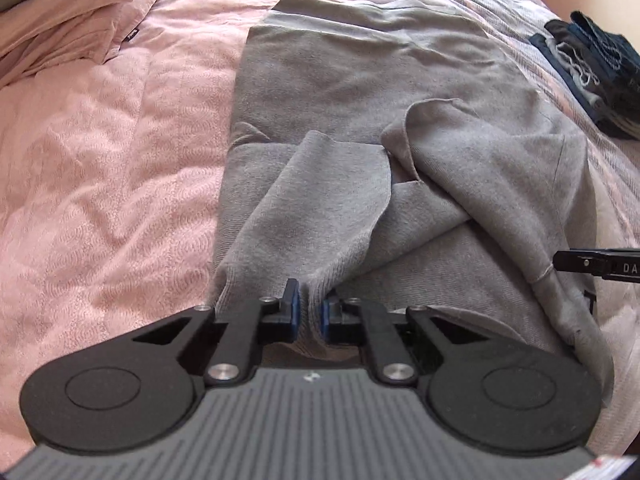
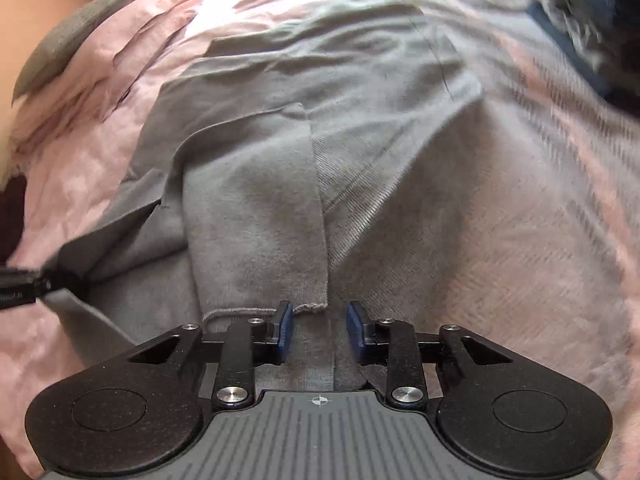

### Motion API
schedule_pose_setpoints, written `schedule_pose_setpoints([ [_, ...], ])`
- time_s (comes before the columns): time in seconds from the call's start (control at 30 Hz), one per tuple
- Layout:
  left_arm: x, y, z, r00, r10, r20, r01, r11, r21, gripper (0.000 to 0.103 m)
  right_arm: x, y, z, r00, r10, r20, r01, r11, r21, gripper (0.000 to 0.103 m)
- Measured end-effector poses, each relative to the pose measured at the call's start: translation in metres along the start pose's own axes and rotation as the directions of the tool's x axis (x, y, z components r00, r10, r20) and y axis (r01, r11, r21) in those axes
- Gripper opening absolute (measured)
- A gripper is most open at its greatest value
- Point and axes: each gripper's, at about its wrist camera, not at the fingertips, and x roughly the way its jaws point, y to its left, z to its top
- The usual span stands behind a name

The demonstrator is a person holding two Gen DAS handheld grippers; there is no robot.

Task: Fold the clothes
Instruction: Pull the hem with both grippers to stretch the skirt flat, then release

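Being soft, limp knit, the grey garment (image 1: pixel 360 92) is best taken at its hems. The left gripper (image 1: pixel 308 312) is closed on a pinched fold, while the right gripper (image 2: pixel 320 320) stands half open over a hem, nothing gripped.

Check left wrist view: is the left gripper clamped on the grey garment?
Yes, the left gripper has its blue pads nearly together with a fold of the grey garment pinched between them.

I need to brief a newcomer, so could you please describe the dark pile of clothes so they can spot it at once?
Start from the pink bedspread and the grey garment spread across it. Past that garment's far right edge lies the dark pile of clothes. It is the only navy and black thing on the bed, with pale frayed threads showing.
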Motion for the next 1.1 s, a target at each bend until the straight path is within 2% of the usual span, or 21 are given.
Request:
schedule_pose_setpoints([
  [0.07, -0.001, 0.004, -0.003, 1.0, -0.012, 0.009, 0.012, 1.0, 0.004, 0.006, 0.002, -0.009, 0.0, 0.997, 0.072, 0.021, -0.073, 0.996, 0.06, 0.027],
  [0.1, -0.004, 0.005, -0.006, 1.0, -0.015, 0.021, 0.015, 1.0, 0.011, 0.005, 0.001, -0.011, 0.0, 0.991, 0.132, 0.034, -0.134, 0.988, 0.078, 0.015],
  [0.13, -0.009, 0.008, -0.008, 0.999, -0.017, 0.036, 0.017, 1.0, 0.012, 0.005, -0.001, -0.01, -0.002, 0.988, 0.149, 0.037, -0.152, 0.985, 0.086, 0.0],
  [0.23, -0.047, 0.024, -0.02, 0.988, -0.055, 0.142, 0.055, 0.998, 0.006, 0.005, -0.037, 0.009, -0.011, 0.987, 0.08, 0.138, -0.083, 0.996, 0.019, 0.0],
  [0.37, -0.126, 0.057, -0.065, 0.949, -0.159, 0.274, 0.157, 0.987, 0.026, 0.005, -0.14, 0.03, -0.045, 0.944, -0.032, 0.329, 0.021, 0.999, 0.036, 0.0],
  [0.43, -0.154, 0.071, -0.099, 0.943, -0.197, 0.269, 0.198, 0.98, 0.024, 0.005, -0.191, 0.033, -0.077, 0.921, -0.127, 0.368, 0.106, 0.991, 0.075, 0.0],
  [0.47, -0.161, 0.077, -0.117, 0.948, -0.204, 0.243, 0.208, 0.978, 0.01, 0.005, -0.212, 0.033, -0.096, 0.913, -0.182, 0.366, 0.154, 0.983, 0.104, 0.0],
  [0.5, -0.161, 0.083, -0.134, 0.956, -0.217, 0.198, 0.222, 0.975, -0.002, 0.005, -0.227, 0.033, -0.116, 0.906, -0.24, 0.348, 0.206, 0.969, 0.133, 0.0],
  [0.57, -0.15, 0.088, -0.169, 0.983, -0.168, 0.071, 0.166, 0.986, 0.025, 0.004, -0.237, 0.029, -0.157, 0.902, -0.357, 0.245, 0.324, 0.932, 0.164, 0.0],
  [0.6, -0.139, 0.091, -0.188, 0.99, -0.142, -0.024, 0.143, 0.988, 0.065, 0.008, -0.232, 0.028, -0.177, 0.882, -0.442, 0.162, 0.418, 0.894, 0.162, 0.0],
  [0.63, -0.13, 0.092, -0.201, 0.989, -0.11, -0.098, 0.119, 0.988, 0.094, 0.009, -0.221, 0.022, -0.197, 0.859, -0.509, 0.052, 0.498, 0.855, 0.144, 0.0],
  [0.67, -0.122, 0.093, -0.212, 0.985, -0.078, -0.153, 0.097, 0.988, 0.121, 0.009, -0.205, 0.012, -0.218, 0.84, -0.533, -0.101, 0.543, 0.829, 0.134, 0.0],
  [0.7, -0.118, 0.097, -0.221, 0.981, -0.058, -0.187, 0.085, 0.986, 0.141, 0.009, -0.195, 0.004, -0.236, 0.814, -0.542, -0.208, 0.575, 0.803, 0.158, 0.0],
  [0.73, -0.119, 0.099, -0.223, 0.979, -0.051, -0.196, 0.08, 0.986, 0.143, 0.009, -0.194, 0.0, -0.252, 0.811, -0.532, -0.243, 0.58, 0.787, 0.213, 0.0],
  [0.8, -0.123, 0.101, -0.219, 0.984, -0.061, -0.17, 0.084, 0.987, 0.135, 0.011, -0.202, 0.003, -0.266, 0.862, -0.46, -0.215, 0.507, 0.786, 0.354, 0.0],
  [0.87, -0.127, 0.097, -0.208, 0.989, -0.077, -0.129, 0.094, 0.987, 0.134, 0.015, -0.208, 0.013, -0.261, 0.911, -0.392, -0.13, 0.408, 0.805, 0.431, 0.017],
  [0.9, -0.129, 0.094, -0.201, 0.99, -0.087, -0.107, 0.101, 0.987, 0.126, 0.016, -0.208, 0.018, -0.256, 0.924, -0.37, -0.096, 0.372, 0.815, 0.445, 0.023],
  [0.93, -0.129, 0.092, -0.193, 0.991, -0.106, -0.083, 0.114, 0.988, 0.107, 0.018, -0.207, 0.025, -0.247, 0.935, -0.35, -0.06, 0.338, 0.826, 0.451, 0.032],
  [0.97, -0.129, 0.091, -0.187, 0.991, -0.12, -0.064, 0.126, 0.988, 0.088, 0.026, -0.205, 0.031, -0.238, 0.94, -0.34, -0.03, 0.317, 0.836, 0.447, 0.036],
  [1.0, -0.127, 0.09, -0.178, 0.99, -0.135, -0.039, 0.138, 0.988, 0.065, 0.037, -0.203, 0.035, -0.23, 0.943, -0.332, -0.003, 0.3, 0.848, 0.437, 0.037],
  [1.1, -0.11, 0.088, -0.158, 0.983, -0.185, -0.003, 0.185, 0.983, -0.011, 0.049, -0.189, 0.037, -0.204, 0.949, -0.308, 0.067, 0.256, 0.878, 0.405, 0.046],
])
